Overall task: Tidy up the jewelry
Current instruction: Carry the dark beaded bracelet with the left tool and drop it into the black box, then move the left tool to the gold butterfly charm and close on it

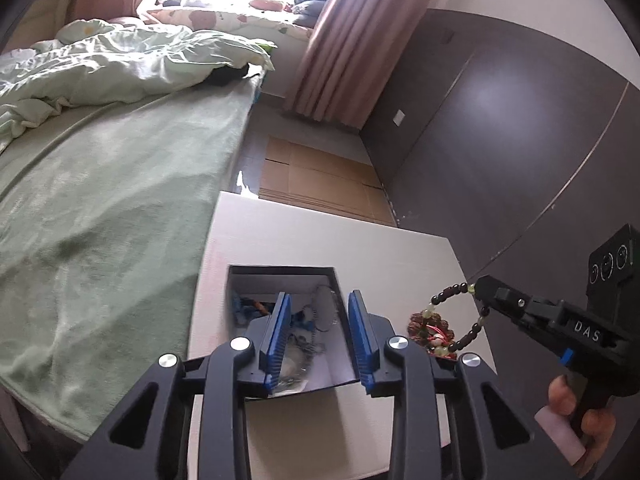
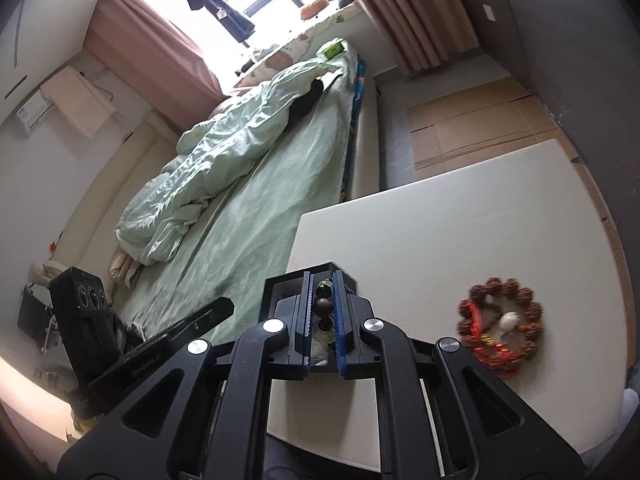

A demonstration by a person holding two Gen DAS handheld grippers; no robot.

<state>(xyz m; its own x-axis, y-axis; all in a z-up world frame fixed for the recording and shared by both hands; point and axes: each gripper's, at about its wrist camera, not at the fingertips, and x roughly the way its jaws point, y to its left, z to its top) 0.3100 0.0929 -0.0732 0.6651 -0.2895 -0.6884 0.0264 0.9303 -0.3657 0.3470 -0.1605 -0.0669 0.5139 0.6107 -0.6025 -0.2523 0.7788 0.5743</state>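
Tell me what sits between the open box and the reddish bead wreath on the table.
In the left wrist view, only bare white table separates the box from the bead wreath. The dark bracelet in the right tongs hangs above the wreath.

Both black tools carry blue pads (image 1: 280,336). The bracelet (image 1: 460,320) mixes dark brown and pale green beads; a reddish-brown bead wreath (image 2: 500,330) with red trim lies on the cream bench (image 2: 440,232), beside a pale green bed (image 1: 100,200)

my left gripper (image 1: 318,330) is black with ribbed blue pads and round silver screws; my right gripper (image 2: 323,322) matches it, its side lettered "das".
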